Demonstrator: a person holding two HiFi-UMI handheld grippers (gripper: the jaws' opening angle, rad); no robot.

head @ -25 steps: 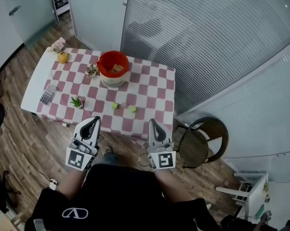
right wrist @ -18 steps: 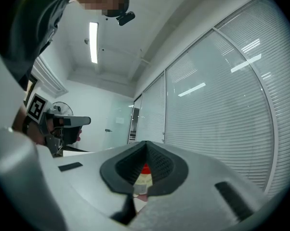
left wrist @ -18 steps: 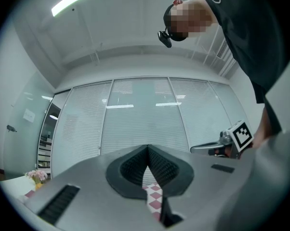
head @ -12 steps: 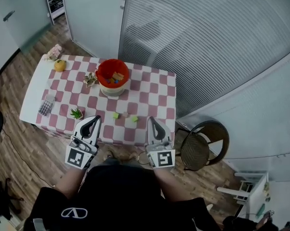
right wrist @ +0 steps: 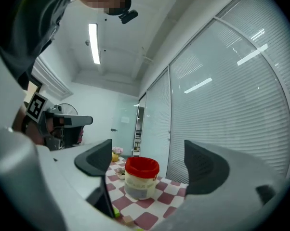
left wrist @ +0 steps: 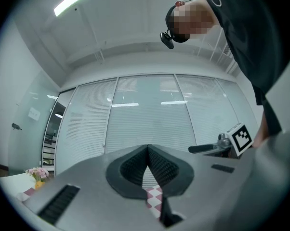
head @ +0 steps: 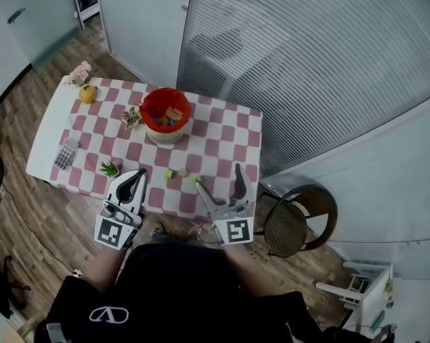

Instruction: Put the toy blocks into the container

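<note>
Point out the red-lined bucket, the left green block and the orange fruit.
Red-lined white plastic bucket (head: pixel 165 135), head view, white wall below the rim.
Small green toy block (head: pixel 169 174), left one, head view, top face.
Round orange fruit (head: pixel 88 93), head view, its middle.

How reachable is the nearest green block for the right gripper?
Probably yes: the right gripper's fingers have just been opening, empty, and the green block lies uncovered just ahead near the table edge.

Person's wearing a black short-sleeve shirt (head: pixel 179 284) with a white outline logo (head: pixel 101 314) on the left sleeve. The left gripper (head: pixel 139 175) and right gripper (head: pixel 218 177) are pale grey with black ribbed pads (left wrist: pixel 162 165), and each has a black-and-white marker cube (head: pixel 236 229).
</note>
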